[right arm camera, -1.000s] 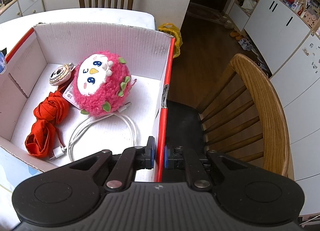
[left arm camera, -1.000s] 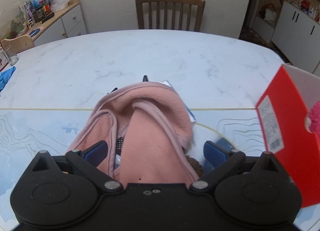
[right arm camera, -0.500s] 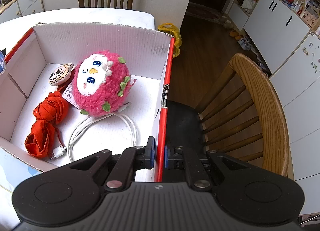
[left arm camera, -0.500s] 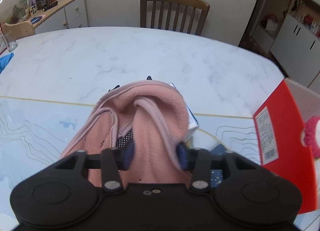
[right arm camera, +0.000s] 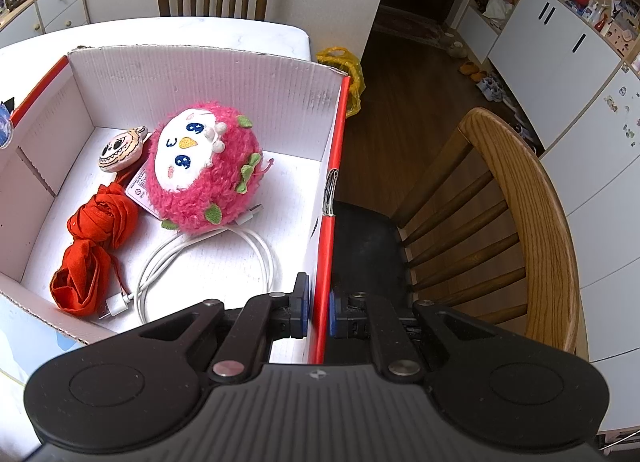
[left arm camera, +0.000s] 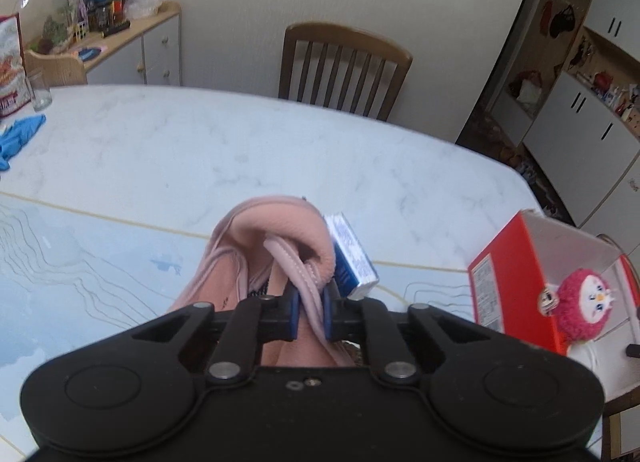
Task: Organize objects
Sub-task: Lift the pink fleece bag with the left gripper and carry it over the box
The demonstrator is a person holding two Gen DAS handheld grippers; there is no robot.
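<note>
The white marble counter (left arm camera: 248, 150) stands in a dining room, with a wooden chair (left arm camera: 344, 62) behind it. On it lies the pink fleece garment (left arm camera: 272, 230), soft and light, so I judge it will sag and trail when lifted. Its stitched hem is the firm place to hold, and my left tongs (left arm camera: 310, 312) are closing on this hem. A small blue carton (left arm camera: 352, 258) sits just beside the fold. My right tongs (right arm camera: 318, 308) are pressed on the red wall of the cardboard box (right arm camera: 324, 222), where the pink plush toy (right arm camera: 204, 174) already lies.
</note>
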